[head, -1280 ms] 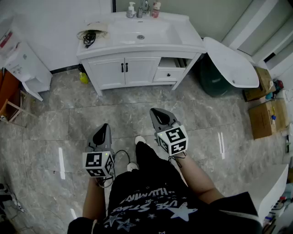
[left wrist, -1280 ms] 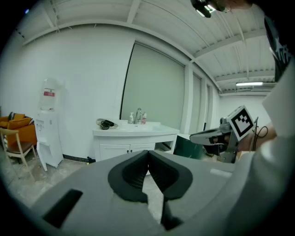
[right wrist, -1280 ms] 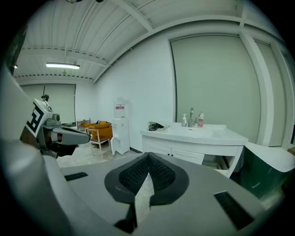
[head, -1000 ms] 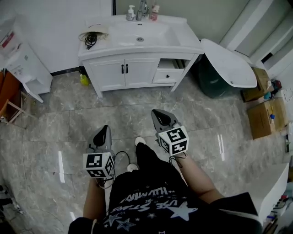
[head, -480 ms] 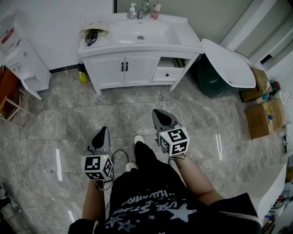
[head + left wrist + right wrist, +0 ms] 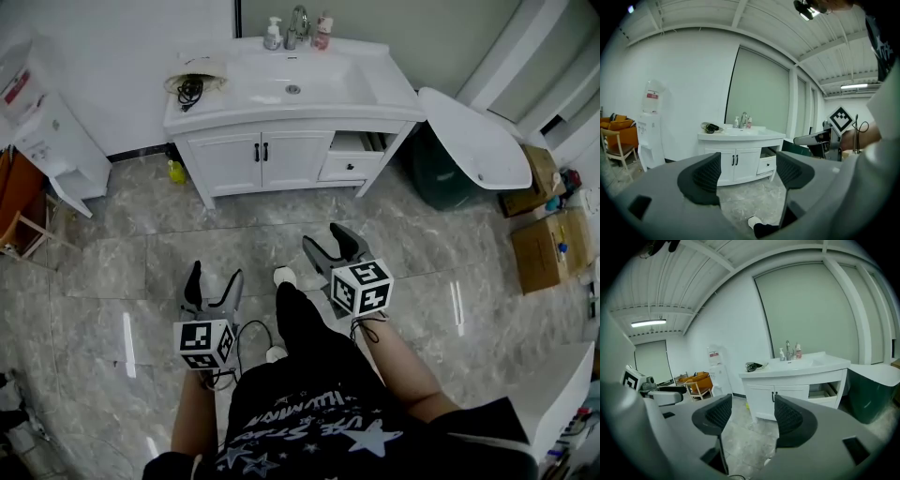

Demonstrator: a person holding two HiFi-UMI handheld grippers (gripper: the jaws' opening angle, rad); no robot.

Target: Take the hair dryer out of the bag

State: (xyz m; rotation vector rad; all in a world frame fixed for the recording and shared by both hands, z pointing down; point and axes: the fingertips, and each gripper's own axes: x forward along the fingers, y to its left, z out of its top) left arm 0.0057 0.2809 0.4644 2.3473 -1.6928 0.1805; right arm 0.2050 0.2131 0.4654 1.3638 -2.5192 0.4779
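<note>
We find the bag (image 6: 194, 75) at the left end of the vanity counter (image 6: 384, 95), well apart from both grippers; the hair dryer (image 6: 190, 89) shows only as a dark corded shape in it. Our hands are hidden under the marker cubes (image 6: 204, 343). Left gripper (image 6: 215, 274) and right gripper (image 6: 324, 237) point forward, slightly down over the floor (image 6: 112, 253), fingers opening, nothing between them

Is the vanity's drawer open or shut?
Open: the drawer juts out past the vanity front, its inside visible from above.
</note>
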